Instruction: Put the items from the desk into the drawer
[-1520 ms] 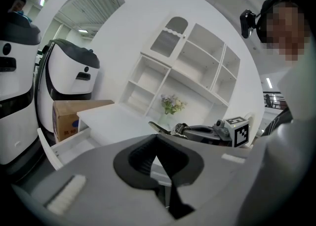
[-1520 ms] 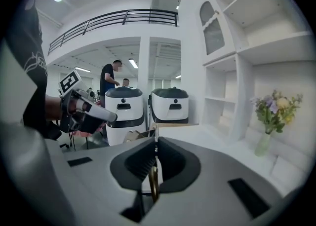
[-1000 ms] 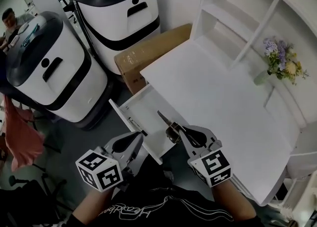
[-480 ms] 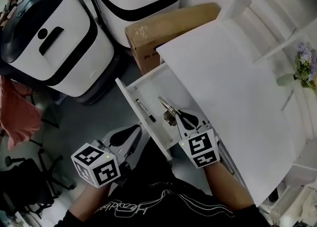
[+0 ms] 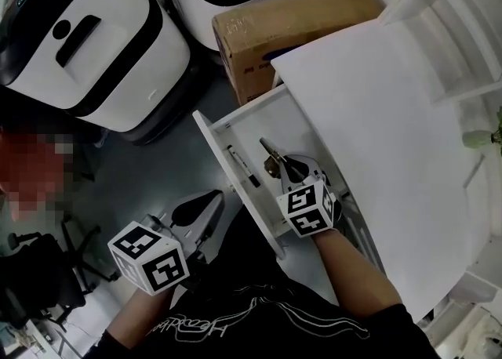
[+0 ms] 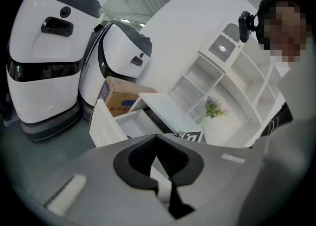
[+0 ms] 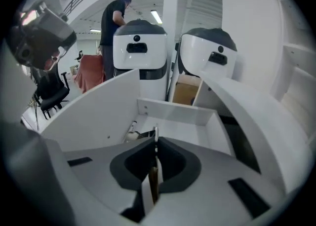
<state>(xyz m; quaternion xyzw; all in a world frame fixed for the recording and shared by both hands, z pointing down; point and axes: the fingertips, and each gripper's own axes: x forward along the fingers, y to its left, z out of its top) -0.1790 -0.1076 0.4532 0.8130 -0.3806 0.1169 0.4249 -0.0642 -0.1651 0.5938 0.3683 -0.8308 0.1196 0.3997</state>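
Observation:
The white drawer (image 5: 227,173) stands pulled out from the desk (image 5: 376,138). My right gripper (image 5: 289,168) reaches down into it, shut on a slim metal tool (image 5: 269,151) with a brown part. In the right gripper view the tool (image 7: 156,132) sticks up from between the pressed pads, over the drawer's floor (image 7: 187,131). A black pen (image 5: 243,165) lies in the drawer along its front panel. My left gripper (image 5: 208,212) hangs outside the drawer front over the floor, shut with nothing held. The left gripper view shows its closed jaws (image 6: 159,143) and the drawer (image 6: 106,126) beyond.
A cardboard box (image 5: 290,32) sits against the desk's end behind the drawer. Two white-and-black machines (image 5: 102,44) stand on the grey floor to the left. A black chair (image 5: 47,279) is at lower left. White shelves (image 5: 463,28) rise on the desk; flowers (image 6: 213,107) stand there.
My right gripper has come down with the metal tool from above the drawer's edge into the drawer. The left gripper has sunk a little beside the drawer front.

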